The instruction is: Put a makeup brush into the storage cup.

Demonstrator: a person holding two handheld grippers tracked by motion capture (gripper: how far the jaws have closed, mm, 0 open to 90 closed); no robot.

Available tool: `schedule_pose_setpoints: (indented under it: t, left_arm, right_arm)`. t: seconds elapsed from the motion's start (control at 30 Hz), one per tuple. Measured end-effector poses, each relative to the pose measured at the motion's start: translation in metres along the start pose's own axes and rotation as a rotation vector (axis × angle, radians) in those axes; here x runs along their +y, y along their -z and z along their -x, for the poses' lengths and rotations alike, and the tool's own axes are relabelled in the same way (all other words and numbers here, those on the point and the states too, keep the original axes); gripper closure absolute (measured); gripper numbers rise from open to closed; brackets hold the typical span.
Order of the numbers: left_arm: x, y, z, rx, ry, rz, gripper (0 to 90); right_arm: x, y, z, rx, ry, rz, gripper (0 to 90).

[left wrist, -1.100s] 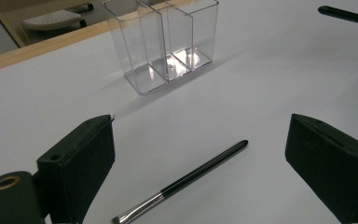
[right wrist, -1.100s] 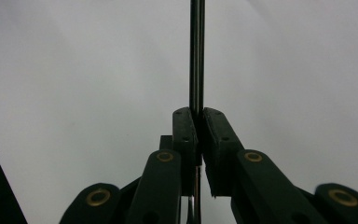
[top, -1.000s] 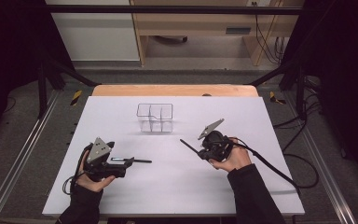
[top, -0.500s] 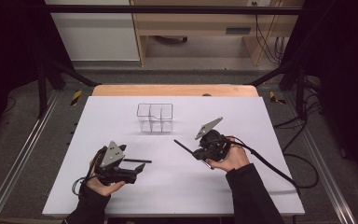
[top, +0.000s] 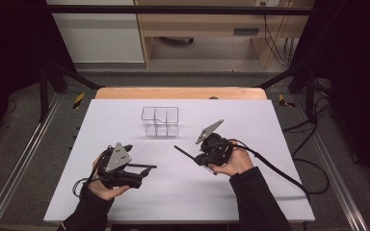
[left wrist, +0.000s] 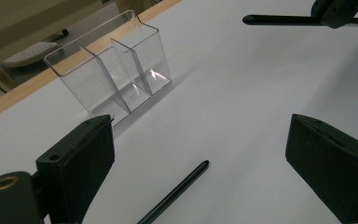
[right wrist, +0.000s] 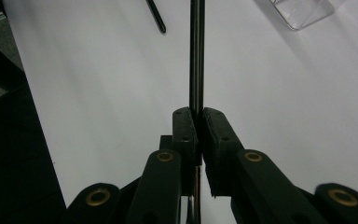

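1. High view: a clear plastic three-compartment organiser stands on the white table, towards its far side. The left gripper sits near the front left, with a thin black pen lying at its tip. The right gripper clamps a second thin black pen that points towards the organiser.
2. Left gripper view: jaws spread wide and hold nothing; the loose pen lies on the table between them, the organiser beyond.
3. Right gripper view: jaws pinched tight on the held pen, which runs straight ahead; the loose pen's tip lies farther off.
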State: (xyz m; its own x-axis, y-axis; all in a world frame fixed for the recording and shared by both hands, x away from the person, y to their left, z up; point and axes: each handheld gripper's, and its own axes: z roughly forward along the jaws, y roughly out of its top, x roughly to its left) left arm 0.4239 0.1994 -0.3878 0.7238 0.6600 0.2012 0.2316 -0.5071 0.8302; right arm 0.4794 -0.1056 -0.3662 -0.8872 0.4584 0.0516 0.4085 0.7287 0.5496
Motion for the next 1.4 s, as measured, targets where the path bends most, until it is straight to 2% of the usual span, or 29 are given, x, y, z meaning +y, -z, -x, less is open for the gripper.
schedule_pose_setpoints:
  t: [0.23,0.37,0.63,0.87,1.07,1.4]
  left_arm:
    - [0.017,-0.003,0.001,-0.001,-0.060,-0.003,7.4]
    - [0.023,-0.009,0.004,-0.013,-0.104,-0.026,7.8]
    - [0.029,-0.021,0.011,-0.016,-0.180,-0.057,8.1]
    - [0.032,-0.027,0.015,-0.028,-0.225,-0.063,9.1]
    - [0.035,-0.033,0.022,-0.018,-0.294,-0.079,10.2]
    - [0.042,-0.037,0.033,-0.013,-0.382,-0.076,12.1]
  right_arm:
    - [0.004,0.003,-0.005,0.013,0.012,0.001,84.1]
    - [0.005,0.004,-0.005,0.016,0.012,0.008,84.1]
    - [0.005,0.000,-0.005,0.029,0.012,0.001,84.1]
    - [0.005,-0.004,-0.005,0.047,0.011,-0.016,84.1]
    - [0.006,-0.001,-0.005,0.062,0.008,-0.010,84.1]
    - [0.006,-0.003,-0.007,0.080,0.012,-0.028,84.1]
